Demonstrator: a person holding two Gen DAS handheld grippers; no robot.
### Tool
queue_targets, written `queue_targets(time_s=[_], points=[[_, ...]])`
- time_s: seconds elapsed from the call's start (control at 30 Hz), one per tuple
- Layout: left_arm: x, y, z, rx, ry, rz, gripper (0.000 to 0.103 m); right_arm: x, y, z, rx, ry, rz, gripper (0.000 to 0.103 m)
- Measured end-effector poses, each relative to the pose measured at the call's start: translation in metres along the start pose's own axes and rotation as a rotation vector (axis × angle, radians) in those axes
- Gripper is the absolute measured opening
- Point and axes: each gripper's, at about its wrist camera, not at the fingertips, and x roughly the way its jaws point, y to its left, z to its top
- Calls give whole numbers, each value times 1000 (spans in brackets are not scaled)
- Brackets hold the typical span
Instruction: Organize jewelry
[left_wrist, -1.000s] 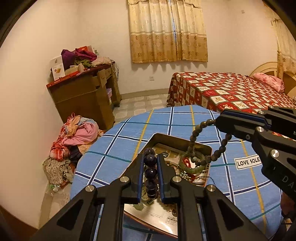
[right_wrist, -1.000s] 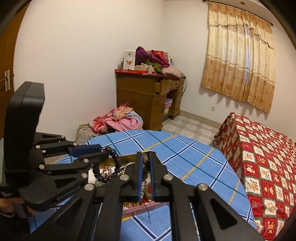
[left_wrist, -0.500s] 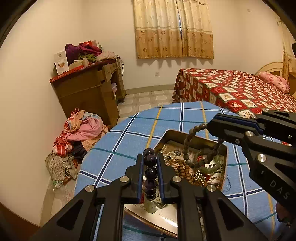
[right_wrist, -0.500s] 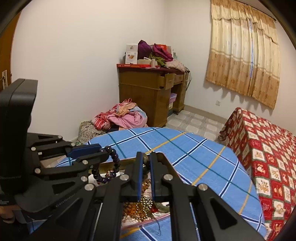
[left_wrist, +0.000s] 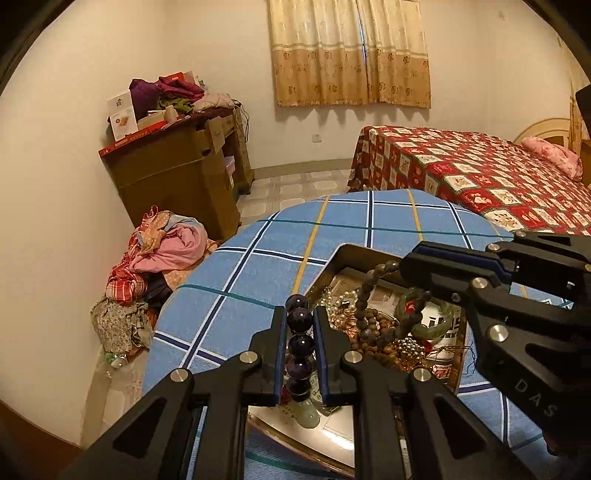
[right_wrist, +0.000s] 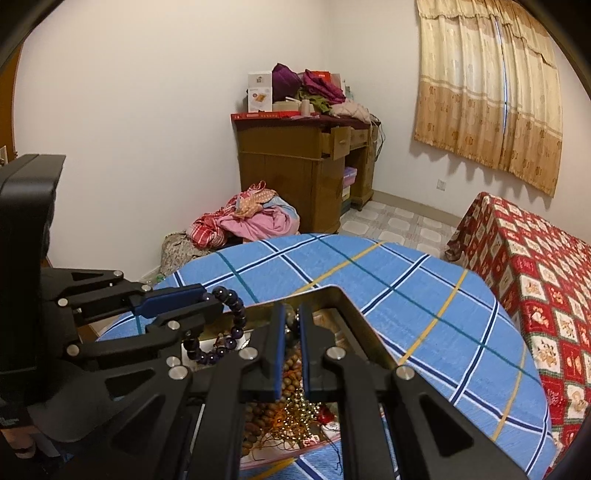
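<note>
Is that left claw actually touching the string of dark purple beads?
Touching. The left wrist view shows the left claw with the dark purple round-bead bracelet pinched between both pads, no gap either side.

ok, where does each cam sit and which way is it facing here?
Left wrist: on the left tool, looking down its fingers at the metal tin on the blue plaid table; right tool enters from the right.
Right wrist: on the right tool, facing the same tin; left tool enters from the left.
Shared: tin, table, wooden desk, curtain, bed.
</note>
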Motion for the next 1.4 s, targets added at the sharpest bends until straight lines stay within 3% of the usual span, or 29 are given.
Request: queue_targets(time_s=[0.7, 0.77, 0.8, 0.83, 0.87, 0.93, 1.07, 1.17, 1.4], points=[[15, -8, -21, -22, 48, -11, 14, 21, -8, -25, 28, 120, -2, 9], [15, -7, -23, -28, 53, -1, 16, 24, -7, -28, 24, 149, -1, 9], [13, -6, -25, -33, 55, 11, 26, 23, -7, -29, 24, 148, 2, 10], [12, -6, -26, -38, 54, 26, 43, 21, -9, -30, 27, 149, -1, 15], [8, -5, -27, -45, 42, 47, 52, 19, -10, -32, 32, 150, -1, 31], [-1, -3, -28, -61, 11, 71, 66, 14, -15, -33, 46, 141, -14, 40], [-17, 3, -31, -101, -16, 44, 66, -3, -22, -38, 64, 134, -31, 42], [-32, 3, -35, -126, -35, 40, 67, -22, -24, -44, 77, 113, -54, 59], [-59, 0, -45, -178, -60, 28, 67, -69, -30, -58, 139, 39, -90, 60]])
